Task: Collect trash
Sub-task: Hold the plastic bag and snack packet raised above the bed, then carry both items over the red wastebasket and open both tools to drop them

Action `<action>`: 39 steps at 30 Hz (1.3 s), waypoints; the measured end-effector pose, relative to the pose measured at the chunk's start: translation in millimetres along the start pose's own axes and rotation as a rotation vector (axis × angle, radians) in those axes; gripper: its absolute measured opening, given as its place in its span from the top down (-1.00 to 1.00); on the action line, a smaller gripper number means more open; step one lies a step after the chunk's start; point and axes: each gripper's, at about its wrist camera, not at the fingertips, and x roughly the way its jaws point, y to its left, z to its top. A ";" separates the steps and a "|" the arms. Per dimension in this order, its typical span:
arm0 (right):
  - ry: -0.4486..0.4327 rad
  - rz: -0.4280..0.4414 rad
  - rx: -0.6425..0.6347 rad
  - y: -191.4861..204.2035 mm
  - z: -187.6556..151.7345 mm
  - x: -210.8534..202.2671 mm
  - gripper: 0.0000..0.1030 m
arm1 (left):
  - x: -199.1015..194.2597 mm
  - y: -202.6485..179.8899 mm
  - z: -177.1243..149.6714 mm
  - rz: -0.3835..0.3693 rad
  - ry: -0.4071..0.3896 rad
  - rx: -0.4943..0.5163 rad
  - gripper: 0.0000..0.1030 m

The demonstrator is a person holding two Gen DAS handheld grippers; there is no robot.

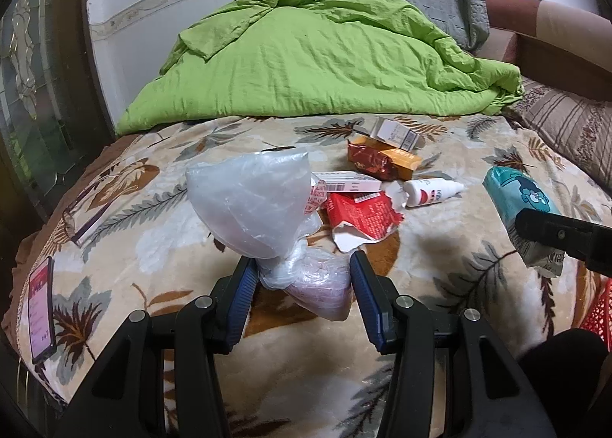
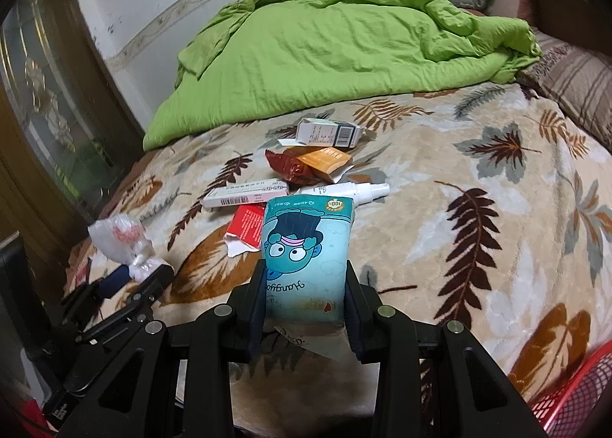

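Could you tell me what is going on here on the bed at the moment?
A person is clearing trash off a bed with two hand-held grippers. The left gripper holds a crumpled clear plastic bag. The right gripper is clamped on a teal cartoon tissue pack. On the leaf-patterned blanket lie small boxes, a torn red packet, a brown wrapper and a white spray bottle. A red basket shows at the edge.

- Clear plastic bag [image 1: 252,208], crumpled, bunched neck upright between blue pads.
- Teal cartoon-printed tissue pack [image 2: 306,247], upside down, clamped at both sides.
- Torn red carton [image 1: 355,216], long white box [image 1: 348,184], white spray bottle [image 1: 432,189], brown foil wrapper [image 1: 371,161], orange box [image 1: 401,159], white barcode box [image 1: 394,134], clustered on the leaf-patterned blanket [image 1: 478,285].
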 end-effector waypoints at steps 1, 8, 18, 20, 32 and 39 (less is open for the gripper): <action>0.000 0.000 0.007 -2.0 -0.8 -3.1 0.26 | -2.1 -2.2 -0.4 -0.006 -0.001 0.003 0.05; -0.016 -0.004 0.019 -12.0 -4.3 -30.2 0.26 | -13.8 -8.9 4.9 -0.055 0.001 0.021 0.05; -0.041 -0.017 0.064 -39.6 -15.3 -77.1 0.25 | -42.2 -32.2 12.0 -0.168 -0.003 0.062 0.05; -0.047 -0.028 0.082 -49.4 -18.3 -87.8 0.25 | -48.4 -38.0 14.4 -0.202 -0.005 0.071 0.05; -0.081 -0.184 0.246 -136.4 -48.1 -172.5 0.23 | -87.6 -127.6 22.7 -0.541 0.030 0.258 0.05; -0.131 -0.289 0.397 -194.5 -74.3 -233.9 0.22 | -111.7 -216.2 18.8 -0.783 0.101 0.413 0.05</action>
